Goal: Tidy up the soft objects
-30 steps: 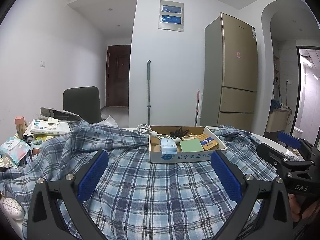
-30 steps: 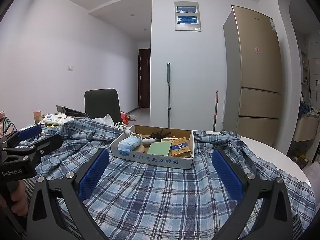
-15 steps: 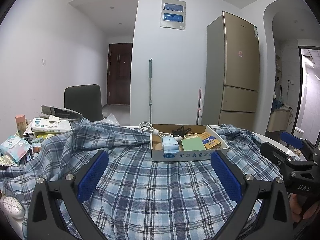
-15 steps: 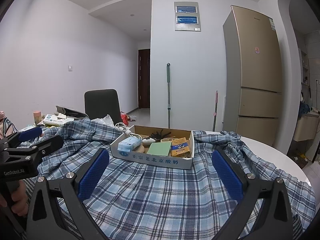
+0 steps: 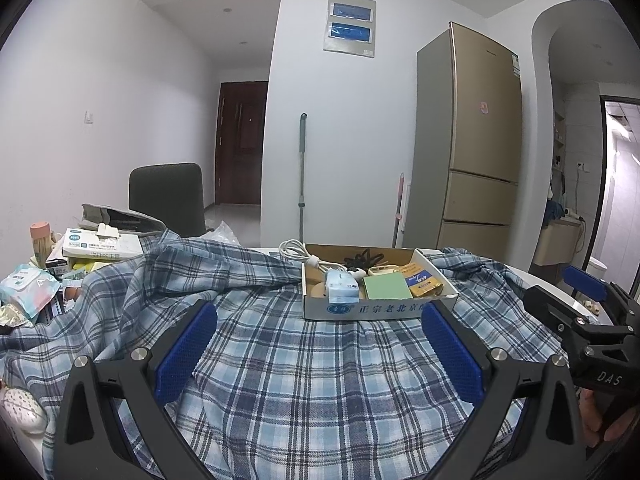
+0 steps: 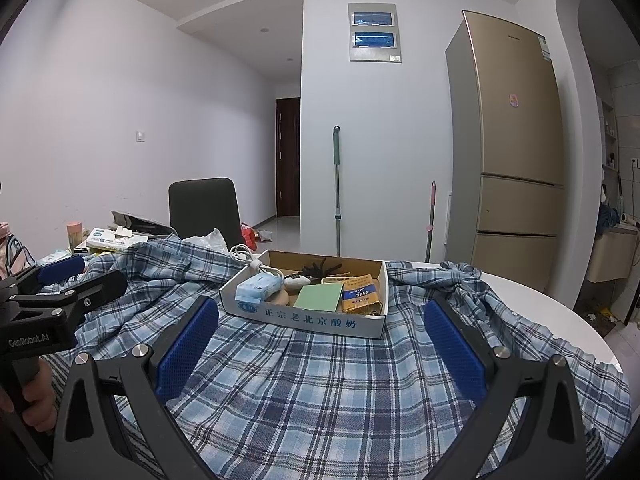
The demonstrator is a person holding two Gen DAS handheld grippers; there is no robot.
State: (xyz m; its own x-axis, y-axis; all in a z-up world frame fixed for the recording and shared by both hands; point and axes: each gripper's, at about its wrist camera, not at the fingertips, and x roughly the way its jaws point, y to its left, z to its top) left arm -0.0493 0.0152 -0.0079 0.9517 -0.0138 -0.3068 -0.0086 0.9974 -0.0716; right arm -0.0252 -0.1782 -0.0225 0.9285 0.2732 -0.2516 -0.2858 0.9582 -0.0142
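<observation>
Since a second ago, little has moved: both my claws hover above the plaid shirt as before, and only the left view has tipped slightly, so the cardboard box sits a bit lower in it.

At the far left edge of the worktop [image 6: 520, 292] lies a clutter of packets, a tissue box [image 5: 102, 243] and a pink-capped tube [image 5: 41, 238], with a dark chair [image 5: 166, 196] behind them. My left claw [image 5: 318, 354] hangs wide open over the blue-and-white plaid shirt [image 5: 304, 376], its blue pads well apart and holding nothing. The shirt is spread across most of the round white worktop, bunched into folds toward the left and the far side. On the shirt, near the middle, stands the shallow cardboard box [image 5: 376, 307], with a white cable [image 5: 298, 254], a pale blue packet [image 5: 340, 287], a green pad [image 5: 387, 286] and a yellow packet [image 5: 420, 280] inside. My right claw [image 6: 320, 350] is also wide open and empty, poised over the shirt just in front of the box; the shirt's right edge drapes near the worktop's rim. Beyond, mop handles lean on the wall and a gold refrigerator [image 6: 516, 140] stands at the right.
</observation>
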